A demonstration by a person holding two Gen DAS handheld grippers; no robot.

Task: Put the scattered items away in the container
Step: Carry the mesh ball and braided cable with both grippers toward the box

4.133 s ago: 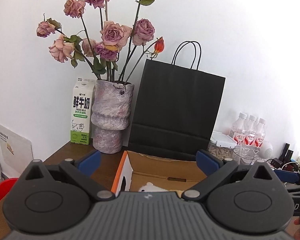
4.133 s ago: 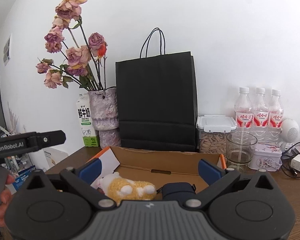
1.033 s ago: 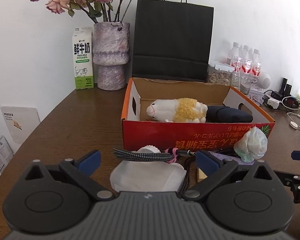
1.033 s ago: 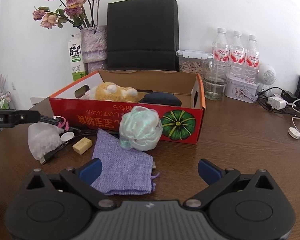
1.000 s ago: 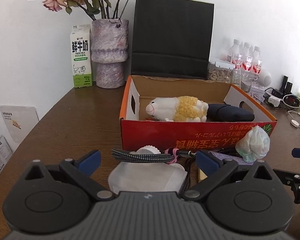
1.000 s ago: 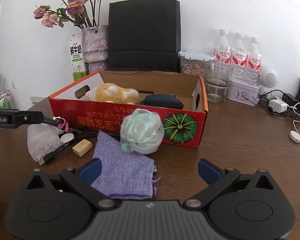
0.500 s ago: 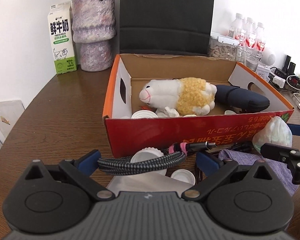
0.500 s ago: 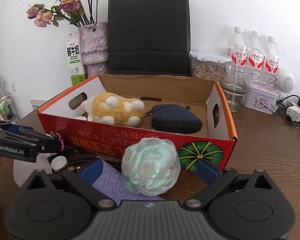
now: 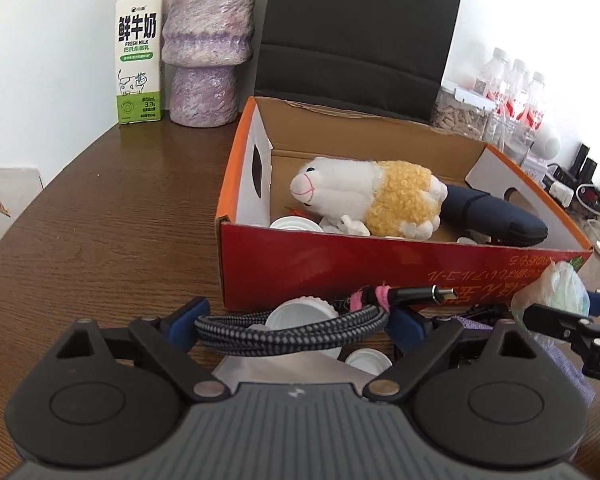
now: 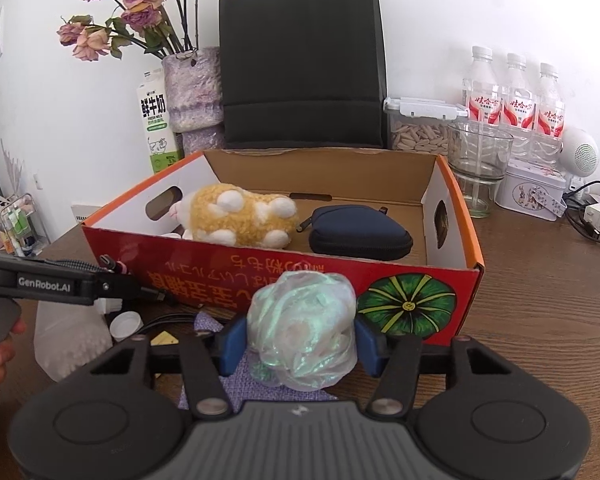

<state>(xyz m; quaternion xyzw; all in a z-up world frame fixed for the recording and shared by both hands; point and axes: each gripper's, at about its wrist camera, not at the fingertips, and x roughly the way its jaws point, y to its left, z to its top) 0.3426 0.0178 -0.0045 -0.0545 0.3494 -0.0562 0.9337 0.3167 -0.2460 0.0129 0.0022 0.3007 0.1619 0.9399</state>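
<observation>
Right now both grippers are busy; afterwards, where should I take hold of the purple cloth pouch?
Its far-left corner, from above. The purple cloth pouch lies flat on the table, so no side offers a grip; probably pinch up a fold there. The plastic ball in the right gripper covers its middle from this view, so clear that first.

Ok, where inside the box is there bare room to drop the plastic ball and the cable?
Bare floor lies along the back wall of the box, behind the plush sheep and navy pouch, and right of the pouch by the cut-out end. The left front corner is crowded: white cap and sheep.
</observation>
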